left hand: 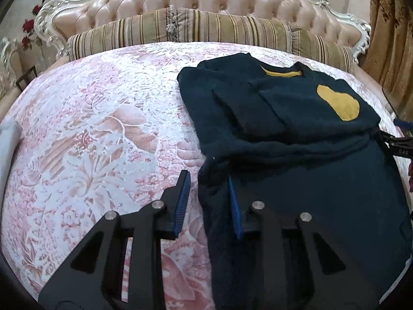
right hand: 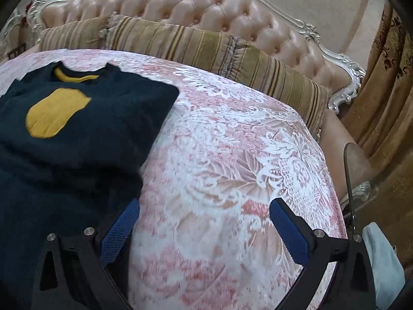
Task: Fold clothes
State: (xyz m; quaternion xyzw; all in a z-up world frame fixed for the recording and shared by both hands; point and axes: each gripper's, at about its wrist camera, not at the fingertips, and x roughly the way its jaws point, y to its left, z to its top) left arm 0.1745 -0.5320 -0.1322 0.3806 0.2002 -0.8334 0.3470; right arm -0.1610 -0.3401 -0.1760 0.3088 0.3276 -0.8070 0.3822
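Dark navy knitted sweater (left hand: 296,129) with mustard patches lies partly folded on the pink floral bedspread (left hand: 103,129). Left gripper (left hand: 209,201) fingers narrow, sweater's edge between them, not clamped. Right gripper (right hand: 204,230) fingers wide, holding nothing.

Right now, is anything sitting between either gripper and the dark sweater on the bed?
Nothing visible. The left gripper already straddles the near edge of the dark sweater, fabric between its jaws. The right gripper is wide open beside the sweater's other edge, with only bare bedspread between its fingers.
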